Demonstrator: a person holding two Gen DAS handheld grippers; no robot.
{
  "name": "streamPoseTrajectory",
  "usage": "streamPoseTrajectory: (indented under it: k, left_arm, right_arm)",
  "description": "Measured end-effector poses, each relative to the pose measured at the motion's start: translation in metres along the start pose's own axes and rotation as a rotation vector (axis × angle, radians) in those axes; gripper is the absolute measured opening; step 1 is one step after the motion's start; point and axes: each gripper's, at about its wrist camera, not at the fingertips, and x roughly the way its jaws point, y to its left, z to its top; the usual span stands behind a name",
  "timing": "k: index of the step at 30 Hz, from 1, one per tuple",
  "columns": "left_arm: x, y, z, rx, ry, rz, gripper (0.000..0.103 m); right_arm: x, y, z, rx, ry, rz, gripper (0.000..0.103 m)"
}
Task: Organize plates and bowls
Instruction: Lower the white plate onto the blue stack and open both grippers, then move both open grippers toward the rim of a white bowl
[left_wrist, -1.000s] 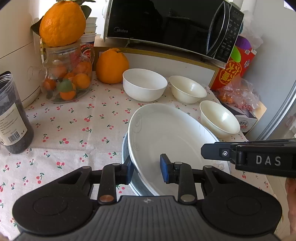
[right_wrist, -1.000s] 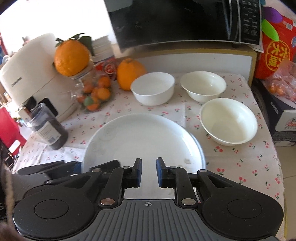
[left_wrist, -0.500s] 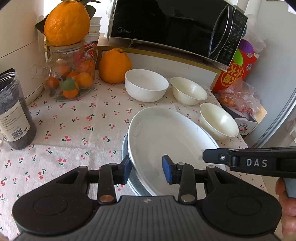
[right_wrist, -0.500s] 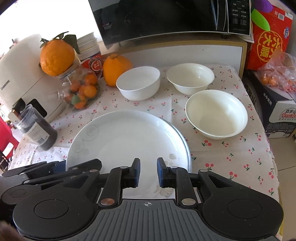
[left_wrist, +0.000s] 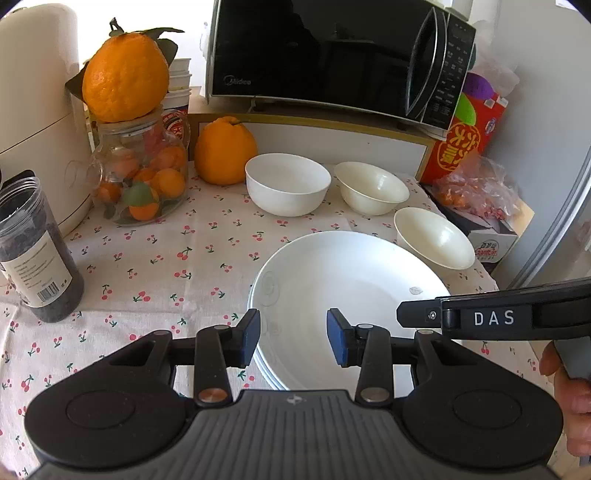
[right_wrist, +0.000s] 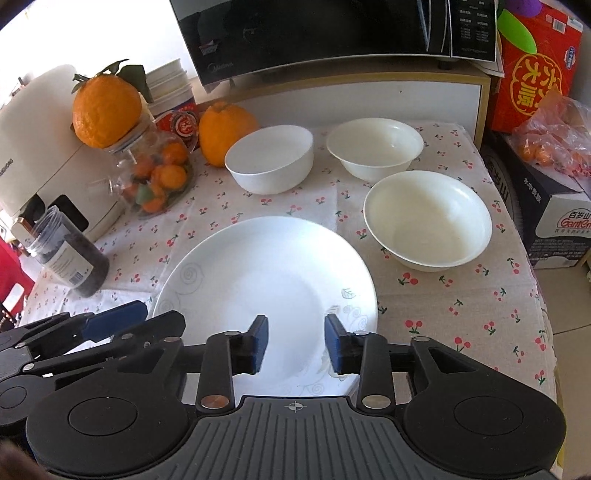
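- Our left claw (left_wrist: 293, 339) is open. Its blue pads (left_wrist: 249, 338) sit on each side of the near rim of the white plate (left_wrist: 343, 291), but we cannot tell if they touch it.
- Our right claw (right_wrist: 295, 343) is open too. It hangs over the near edge of the same plate and holds nothing.
- The plate lies on the desk (right_wrist: 461, 306), on the cloth with little cherries. In the left view we see more white rims under it, so it sits on top of a small stack.
- Three bowls stand behind the plate. The deep white bowl (right_wrist: 269, 158) is on the left, near the loose orange (right_wrist: 227, 133).
- The cream bowl (right_wrist: 375, 147) is at the back right.
- The wide cream bowl (right_wrist: 428, 221) is just beside the plate, on its right.
- A glass jar (left_wrist: 142, 177) of small oranges stands on the left, with a big orange (left_wrist: 125, 75) on top.
- A dark jar (left_wrist: 35, 247) stands near the left edge.
- A black microwave (left_wrist: 332, 55) sits on a shelf behind the bowls.
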Motion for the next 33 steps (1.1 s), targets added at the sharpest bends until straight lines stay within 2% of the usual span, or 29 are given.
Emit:
streamPoseTrajectory:
  k: [4,9,13,18,20,26,33]
  left_arm:
    - [0.000,0.001,0.000,-0.005,0.003,0.001,0.041]
    - [0.000,0.003,0.001,-0.016,0.008,0.003,0.051]
    - [-0.001,0.005,0.002,-0.029,0.011,-0.002,0.068]
    - [-0.002,0.006,0.003,-0.034,0.008,0.007,0.086]
    - [-0.002,0.006,0.004,-0.044,-0.004,0.022,0.094]
    - [-0.001,0.006,0.011,-0.084,-0.022,0.052,0.101]
    - [0.001,0.010,0.025,-0.073,-0.044,0.119,0.102]
  right_arm:
    - [-0.001,0.000,0.000,0.000,-0.004,0.000,0.040]
    - [-0.004,-0.003,0.002,0.007,-0.017,0.001,0.052]
    - [-0.008,-0.007,0.003,0.016,-0.029,0.000,0.060]
    - [-0.013,-0.017,0.004,0.035,-0.052,-0.008,0.075]
    - [-0.014,-0.021,0.004,0.034,-0.057,-0.008,0.078]
    - [-0.018,-0.025,0.007,0.029,-0.083,-0.016,0.084]
    - [-0.022,-0.020,0.021,0.071,-0.117,-0.018,0.089]
